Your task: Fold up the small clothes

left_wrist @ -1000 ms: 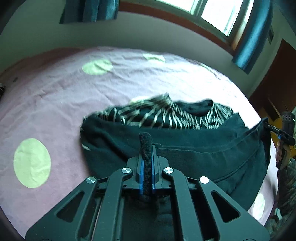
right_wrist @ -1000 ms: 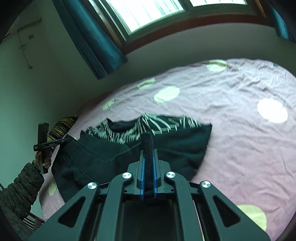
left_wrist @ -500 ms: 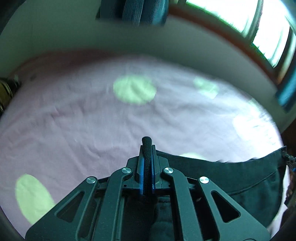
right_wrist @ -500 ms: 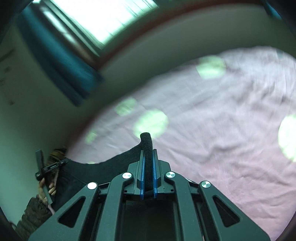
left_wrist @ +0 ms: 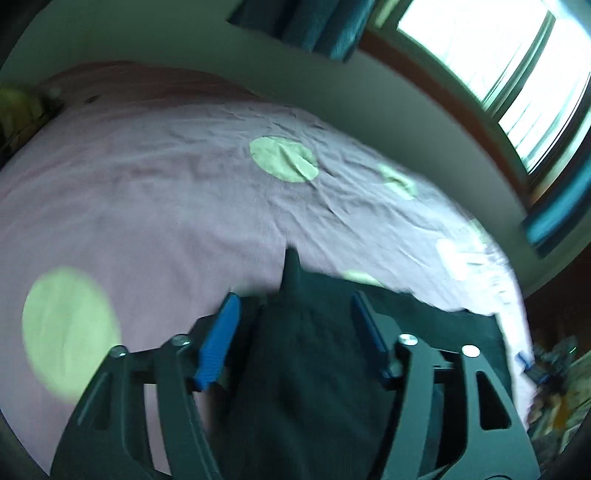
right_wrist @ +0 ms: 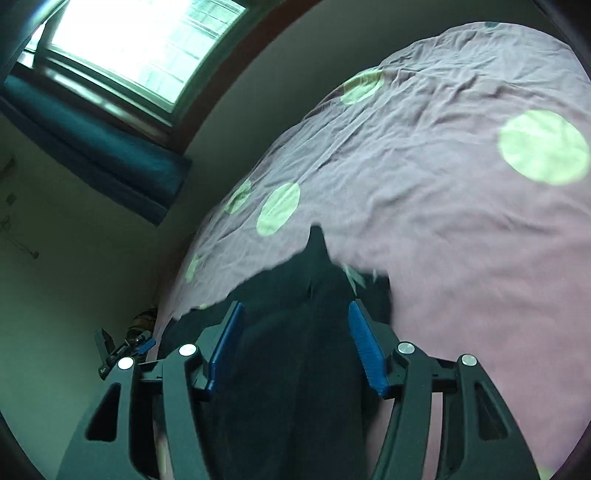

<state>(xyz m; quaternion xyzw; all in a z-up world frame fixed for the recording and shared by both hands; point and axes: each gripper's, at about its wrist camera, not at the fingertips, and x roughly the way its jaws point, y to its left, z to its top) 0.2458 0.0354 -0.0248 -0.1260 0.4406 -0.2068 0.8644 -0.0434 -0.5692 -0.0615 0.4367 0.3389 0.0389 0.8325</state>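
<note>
A dark green garment [left_wrist: 306,373] lies on the pink bedsheet [left_wrist: 147,206], its edge rising to a small peak between the jaws. My left gripper [left_wrist: 294,299] is opening, and its blue pads [left_wrist: 218,339] stand apart from the cloth on both sides. In the right wrist view the same dark garment [right_wrist: 295,362] runs up between the jaws of my right gripper [right_wrist: 294,304]. This gripper is also opening, with its pads [right_wrist: 365,347] clear of the fabric. A bit of the garment's pale pattern [right_wrist: 354,277] peeks out at its right edge.
The pink sheet with pale green dots [right_wrist: 543,147] spreads far beyond the garment. A wall, a window [right_wrist: 140,48] and teal curtains [left_wrist: 317,26] stand behind the bed. The other gripper shows at the bed's edge [right_wrist: 122,350].
Both grippers were shut on the garment's edge and now stand spread with the cloth loose between them. Both views have rolled and moved forward; the striped part is now covered by dark cloth.
</note>
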